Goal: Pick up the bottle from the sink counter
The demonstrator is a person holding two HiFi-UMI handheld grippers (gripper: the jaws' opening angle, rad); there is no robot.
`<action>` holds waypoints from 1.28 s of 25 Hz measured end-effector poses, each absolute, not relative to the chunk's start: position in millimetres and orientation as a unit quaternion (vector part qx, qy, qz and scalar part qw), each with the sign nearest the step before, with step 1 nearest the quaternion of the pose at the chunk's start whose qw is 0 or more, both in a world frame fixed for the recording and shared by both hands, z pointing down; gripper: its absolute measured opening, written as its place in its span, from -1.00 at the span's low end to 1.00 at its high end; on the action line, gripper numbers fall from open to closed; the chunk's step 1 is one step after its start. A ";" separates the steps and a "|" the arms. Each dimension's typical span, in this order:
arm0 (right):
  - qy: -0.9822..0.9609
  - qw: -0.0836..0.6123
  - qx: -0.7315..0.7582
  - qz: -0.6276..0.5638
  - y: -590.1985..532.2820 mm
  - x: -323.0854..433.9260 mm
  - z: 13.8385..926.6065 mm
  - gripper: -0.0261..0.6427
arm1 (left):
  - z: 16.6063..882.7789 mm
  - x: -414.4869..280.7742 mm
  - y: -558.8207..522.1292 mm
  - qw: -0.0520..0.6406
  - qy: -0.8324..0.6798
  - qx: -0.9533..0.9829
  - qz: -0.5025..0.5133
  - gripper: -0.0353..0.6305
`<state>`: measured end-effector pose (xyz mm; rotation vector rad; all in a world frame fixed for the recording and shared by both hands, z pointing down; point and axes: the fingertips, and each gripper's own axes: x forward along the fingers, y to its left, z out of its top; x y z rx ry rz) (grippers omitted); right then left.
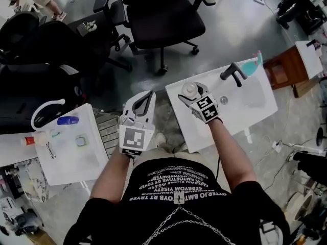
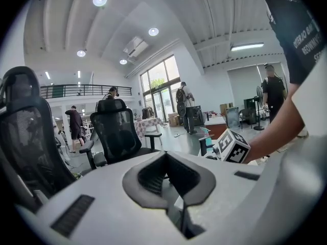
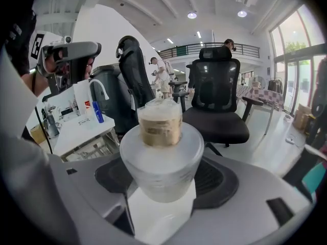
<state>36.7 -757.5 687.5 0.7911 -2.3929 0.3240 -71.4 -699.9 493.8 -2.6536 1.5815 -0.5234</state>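
Seen from above, a person holds a gripper in each hand. The right gripper [image 1: 194, 94] is clamped around a frosted, see-through bottle [image 1: 190, 89] with a tan band round its cap. The bottle stands upright between the jaws, above the near left corner of a white sink counter [image 1: 255, 106]. Whether it rests on the counter cannot be told. A black tap [image 1: 232, 74] stands at the counter's far edge. The left gripper [image 1: 147, 98] hangs over the floor just left of that counter, its jaws pressed together with nothing between them. A black office chair [image 1: 163, 14] stands farther away.
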 end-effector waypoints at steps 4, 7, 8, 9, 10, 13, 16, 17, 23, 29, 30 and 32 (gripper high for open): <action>-0.901 0.291 0.297 0.125 -757.5 39.9 656.2 0.07 | 480.3 -68.6 -701.3 0.010 0.504 -0.848 -0.165 -0.88; -0.903 0.292 0.289 0.123 -757.6 41.4 633.8 0.07 | 472.2 -65.5 -703.3 0.013 0.501 -0.850 -0.162 -0.88; -0.905 0.290 0.287 0.123 -758.0 42.0 625.9 0.07 | 469.4 -64.7 -703.9 0.015 0.500 -0.851 -0.161 -0.88; -0.906 0.287 0.286 0.122 -758.4 42.2 618.1 0.07 | 466.8 -64.3 -704.4 0.016 0.500 -0.851 -0.161 -0.88; -0.907 0.284 0.285 0.122 -758.7 41.9 610.3 0.07 | 464.3 -64.2 -704.6 0.017 0.500 -0.851 -0.160 -0.88; -0.912 0.279 0.277 0.120 -756.5 38.4 589.8 0.07 | 458.9 -65.3 -703.6 0.021 0.501 -0.850 -0.161 -0.88; -0.916 0.274 0.266 0.119 -751.1 33.2 571.0 0.07 | 453.0 -67.5 -700.8 0.026 0.502 -0.850 -0.160 -0.88; -0.918 0.270 0.265 0.121 -750.1 31.5 564.6 0.07 | 450.6 -68.7 -699.8 0.027 0.502 -0.850 -0.159 -0.88; -0.922 0.269 0.257 0.109 -742.6 28.5 529.4 0.07 | 437.8 -71.5 -690.8 0.033 0.502 -0.851 -0.151 -0.88; -0.922 0.279 0.255 0.083 -738.5 28.3 497.1 0.07 | 425.2 -70.8 -683.6 0.041 0.496 -0.855 -0.147 -0.88; -0.922 0.279 0.256 0.081 -738.2 28.0 491.7 0.07 | 423.0 -71.8 -682.9 0.042 0.497 -0.855 -0.146 -0.88; -0.923 0.277 0.257 0.078 -738.1 27.3 482.1 0.07 | 419.2 -74.2 -682.1 0.043 0.498 -0.854 -0.144 -0.88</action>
